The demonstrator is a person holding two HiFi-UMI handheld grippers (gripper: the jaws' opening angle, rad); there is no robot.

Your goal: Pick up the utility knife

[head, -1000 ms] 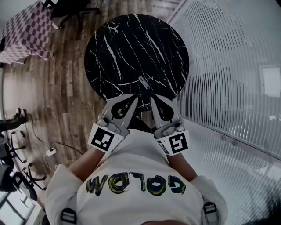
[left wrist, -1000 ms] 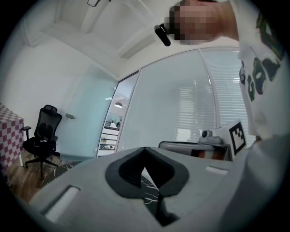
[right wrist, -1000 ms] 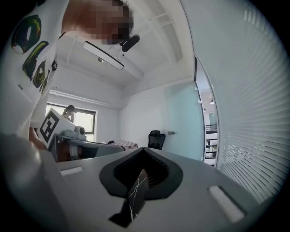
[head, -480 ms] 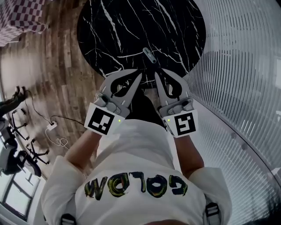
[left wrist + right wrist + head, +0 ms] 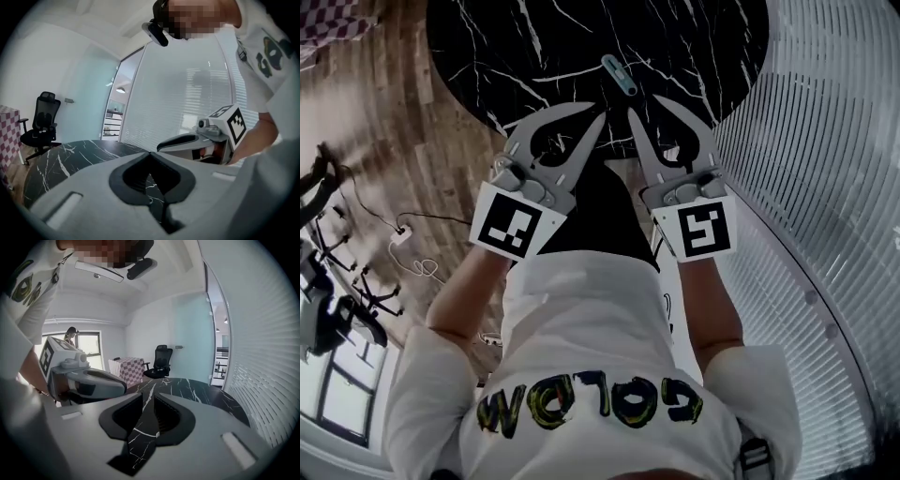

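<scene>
head view, left to right: wood floor at 9 o'clock, round black marble table at 12 o'clock, slatted wall at 3 o'clock. the left gripper points toward 1 o'clock over the table's near edge. its jaws are pressed together at the tips with nothing between them, which the left gripper view confirms. its marker cube sits at the rear, toward 7 o'clock. the knife lies flat on the table near that edge, its long axis running 11 to 5 o'clock. it is at 12 o'clock from the gap between the two grippers, just beyond the tips and touching neither. the right gripper points toward 11 o'clock. its jaws have just been opening and stand spread, with only bare table showing between them in the right gripper view.
</scene>
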